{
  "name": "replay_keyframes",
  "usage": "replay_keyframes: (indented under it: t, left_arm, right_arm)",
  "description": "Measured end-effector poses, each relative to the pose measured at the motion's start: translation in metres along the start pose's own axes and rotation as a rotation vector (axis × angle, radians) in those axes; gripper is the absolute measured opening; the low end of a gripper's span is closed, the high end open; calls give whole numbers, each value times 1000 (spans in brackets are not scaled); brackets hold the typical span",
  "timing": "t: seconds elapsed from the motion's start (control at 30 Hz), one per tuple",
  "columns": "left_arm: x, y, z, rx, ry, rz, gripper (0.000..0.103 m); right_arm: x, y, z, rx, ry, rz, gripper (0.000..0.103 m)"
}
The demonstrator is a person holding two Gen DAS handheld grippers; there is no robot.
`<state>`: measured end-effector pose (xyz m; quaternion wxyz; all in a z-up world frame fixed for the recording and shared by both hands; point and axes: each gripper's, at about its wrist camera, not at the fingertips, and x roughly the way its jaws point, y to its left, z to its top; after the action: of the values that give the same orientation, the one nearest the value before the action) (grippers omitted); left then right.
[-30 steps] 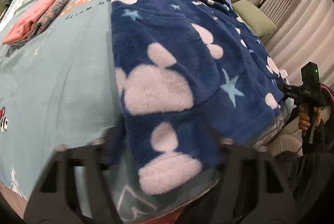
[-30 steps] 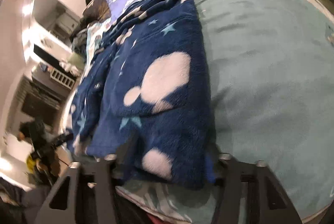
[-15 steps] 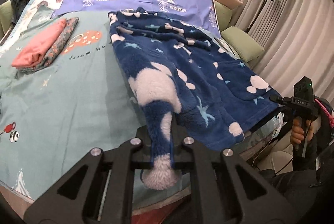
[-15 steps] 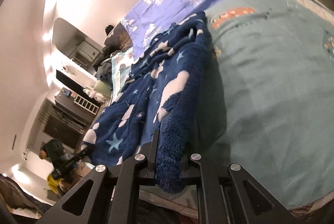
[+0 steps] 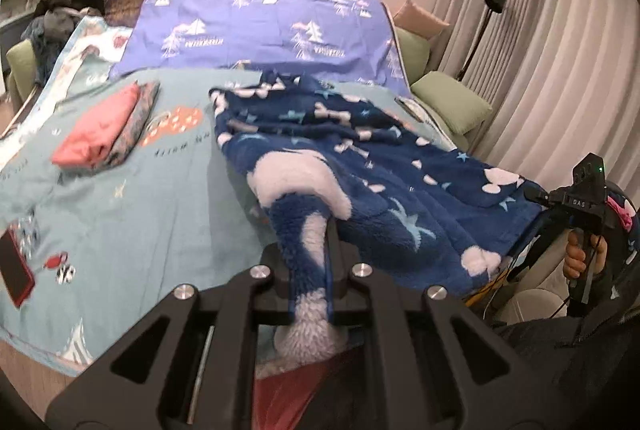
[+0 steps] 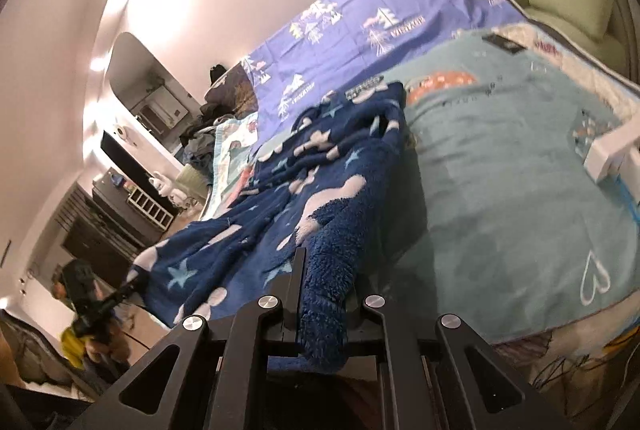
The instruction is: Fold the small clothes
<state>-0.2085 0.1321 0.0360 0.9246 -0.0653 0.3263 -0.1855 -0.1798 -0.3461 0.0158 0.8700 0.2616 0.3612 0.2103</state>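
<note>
here the left gripper (image 5: pixel 310 270) sits low at the near edge of the bed, its fingers (image 5: pixel 335 262) pinched together on a bunched hem corner of the fleece robe (image 5: pixel 360 165); a tuft of white pile hangs out below the closed jaws; the right gripper (image 6: pixel 324 306) is likewise clamped on the robe (image 6: pixel 304 197), its fingers (image 6: pixel 294 290) squeezing a thick roll of dark blue fleece at the opposite near corner; in the left wrist view the right gripper (image 5: pixel 538 195) shows at the far right, held in a bare hand (image 5: pixel 580 256) wrapped round its handle, level with the mattress edge and pointing in toward the robe; in the right wrist view the left gripper (image 6: pixel 132 284) shows blurred at the lower left, tilted up toward the hem; the robe, navy with white blobs and pale stars, lies lengthwise on the teal bedspread (image 5: pixel 120 230), its collar end far and its hem lifted between the two tools; a folded pink and patterned stack (image 5: pixel 106 131) rests well apart on the left; a purple sheet with white trees (image 5: pixel 260 17) covers the far end of the bed; a green cushion (image 5: pixel 452 101) lies at the far right; a red phone (image 5: pixel 14 270) lies near the left edge.
</note>
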Motion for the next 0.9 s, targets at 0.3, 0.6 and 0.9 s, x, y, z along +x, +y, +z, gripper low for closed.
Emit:
replay_keyframes:
  t: [0.3, 0.6, 0.9]
  left_arm:
    - [10, 6, 39, 10, -72, 6, 11]
    - [11, 19, 74, -37, -175, 18, 12]
    - [50, 18, 138, 19, -185, 32, 12]
  right_arm:
    - [8, 12, 41, -46, -70, 66, 11]
    - [16, 22, 92, -83, -159, 106, 11]
    - [57, 37, 147, -143, -180, 85, 11]
